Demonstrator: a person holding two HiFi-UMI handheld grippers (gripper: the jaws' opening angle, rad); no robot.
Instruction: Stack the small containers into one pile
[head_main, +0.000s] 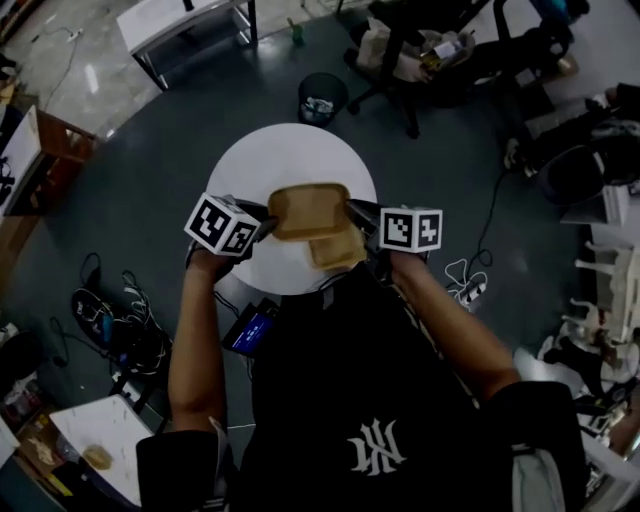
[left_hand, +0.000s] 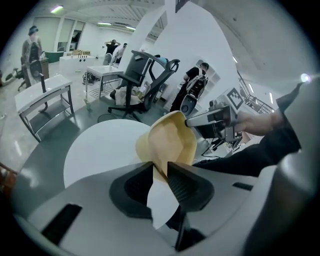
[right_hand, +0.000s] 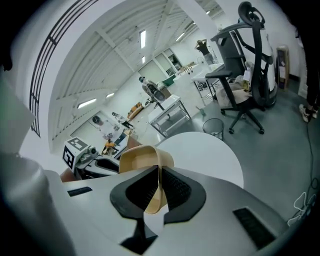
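Observation:
Over the round white table (head_main: 290, 155) a tan shallow container (head_main: 308, 210) hangs in the air, gripped from both sides. My left gripper (head_main: 268, 222) is shut on its left rim; in the left gripper view the rim (left_hand: 170, 142) runs between the pads of that gripper (left_hand: 161, 172). On the right rim my right gripper (head_main: 355, 210) is shut, with the thin wall (right_hand: 142, 157) pinched in that gripper (right_hand: 160, 185). A second tan container (head_main: 337, 250) lies on the table just below and toward me, partly hidden by the held one.
A black waste bin (head_main: 322, 97) stands on the floor beyond the table, with an office chair (head_main: 420, 50) to its right. A white desk (head_main: 185, 25) is at the far left. Cables (head_main: 110, 330) and a lit screen (head_main: 255, 330) lie on the floor near my left side.

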